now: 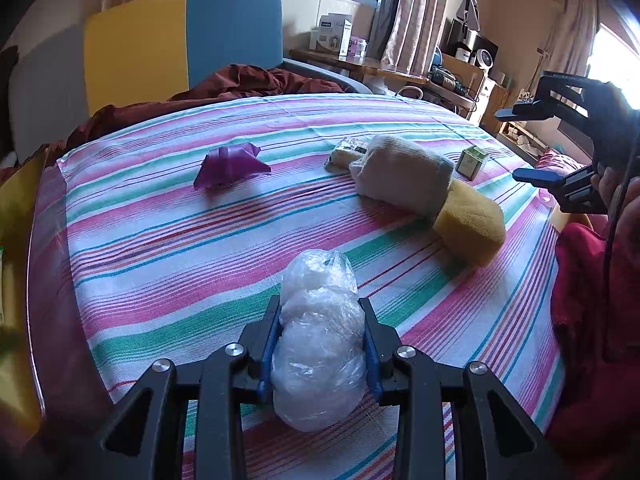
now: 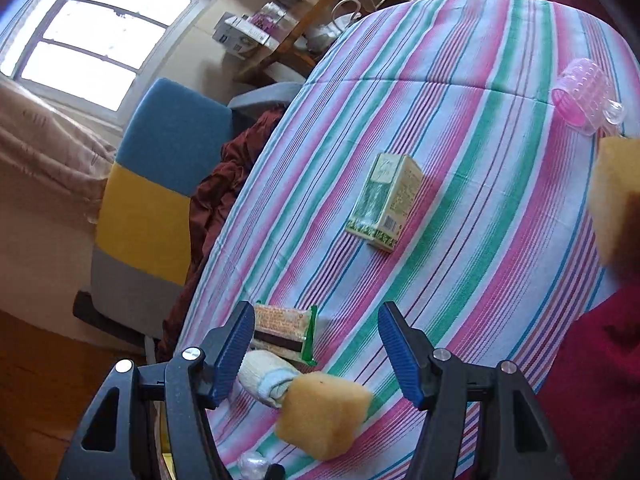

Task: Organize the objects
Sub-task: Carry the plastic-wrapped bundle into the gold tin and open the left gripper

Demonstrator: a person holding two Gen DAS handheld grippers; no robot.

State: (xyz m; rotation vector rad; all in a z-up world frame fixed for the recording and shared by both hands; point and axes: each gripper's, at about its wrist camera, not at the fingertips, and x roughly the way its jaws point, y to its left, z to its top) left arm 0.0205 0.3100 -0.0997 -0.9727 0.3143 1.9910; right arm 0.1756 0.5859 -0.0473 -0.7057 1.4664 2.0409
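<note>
My left gripper (image 1: 320, 312) is shut on a crumpled clear plastic bag (image 1: 318, 344), held just above the striped cloth (image 1: 180, 240). On the cloth lie a purple wrapper (image 1: 230, 165), a packaged bar (image 1: 347, 152), a rolled whitish sock (image 1: 402, 174), a yellow sponge (image 1: 472, 220) and a small green box (image 1: 473, 161). My right gripper (image 2: 316, 336) is open and empty, above the sponge (image 2: 322, 414), the sock (image 2: 268, 374) and the bar (image 2: 282, 332). The green box (image 2: 386, 200) lies farther off. The right gripper also shows in the left wrist view (image 1: 520, 144), open.
A pink hair roller (image 2: 584, 96) lies near the cloth's far edge. A second yellow sponge (image 2: 616, 196) and red fabric (image 2: 592, 364) are at the right. A blue, yellow and grey headboard (image 1: 176, 40) and dark red bedding (image 1: 256, 82) lie behind.
</note>
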